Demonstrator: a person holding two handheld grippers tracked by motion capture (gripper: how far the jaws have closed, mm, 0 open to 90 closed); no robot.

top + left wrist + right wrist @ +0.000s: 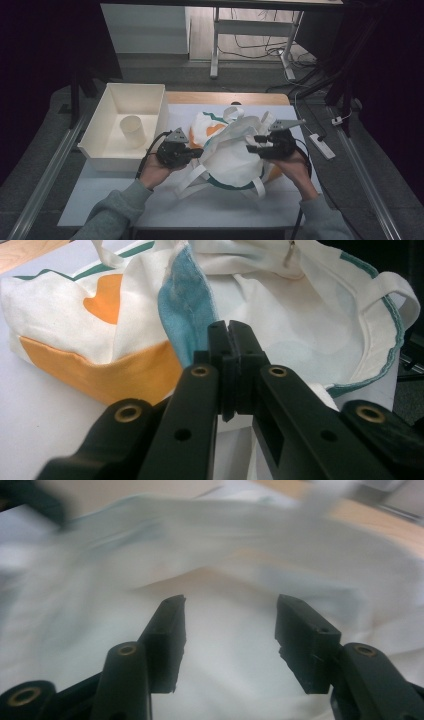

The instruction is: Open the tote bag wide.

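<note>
Dim room, white table (100,200): left gripper (231,340) pinched the tote bag (227,155) rim, right gripper (229,625) spread empty over its mouth (cup (133,131) in the bin (95,135)), bag apparently unfilled.

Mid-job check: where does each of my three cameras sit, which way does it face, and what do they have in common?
High view: above the person's side, facing forward and down on the table; both forearms, left gripper, right gripper.
Left gripper view: along shut jaws pinching the tote bag rim.
Right gripper view: along parted jaws over blurred white cloth.
Shared: the tote bag appears in all three.
</note>
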